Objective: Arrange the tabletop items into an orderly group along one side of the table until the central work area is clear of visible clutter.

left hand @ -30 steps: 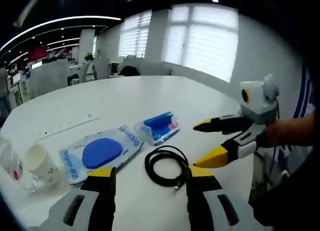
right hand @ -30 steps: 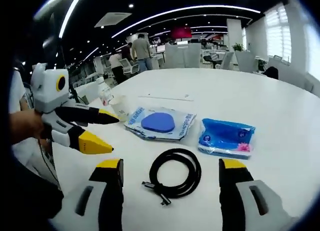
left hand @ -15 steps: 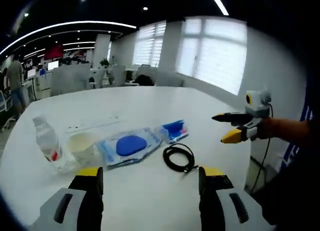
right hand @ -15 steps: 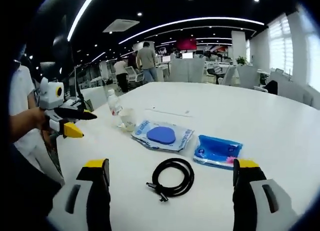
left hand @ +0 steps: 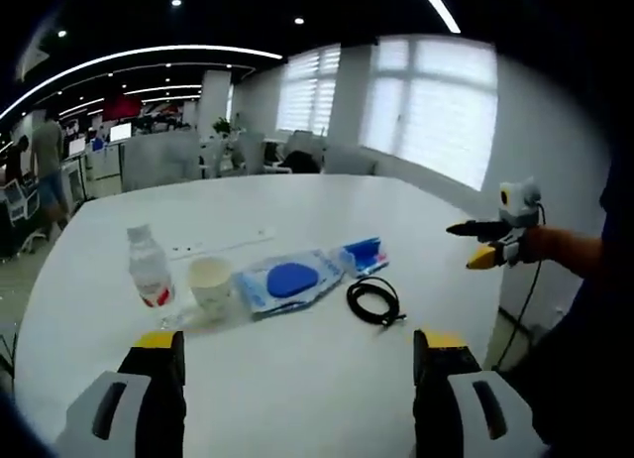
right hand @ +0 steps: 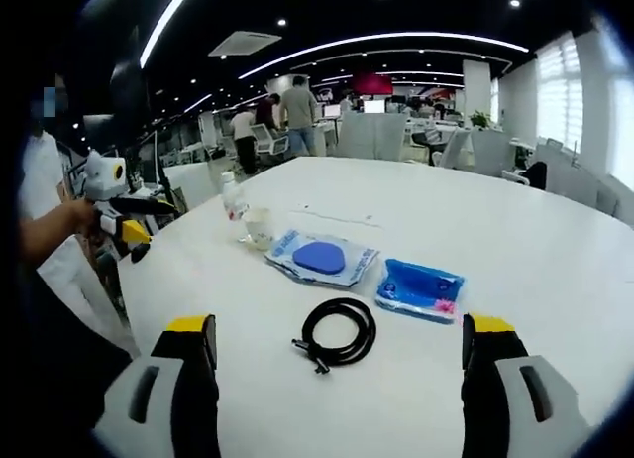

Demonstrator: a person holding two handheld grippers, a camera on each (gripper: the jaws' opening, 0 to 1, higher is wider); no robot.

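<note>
While both claws gape, the paper cup stands beside the bottle.

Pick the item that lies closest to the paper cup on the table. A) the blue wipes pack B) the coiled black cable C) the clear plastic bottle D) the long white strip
C: the clear plastic bottle stands right beside the paper cup, while the coiled black cable and the blue wipes pack lie past the packet with the blue disc.
</note>
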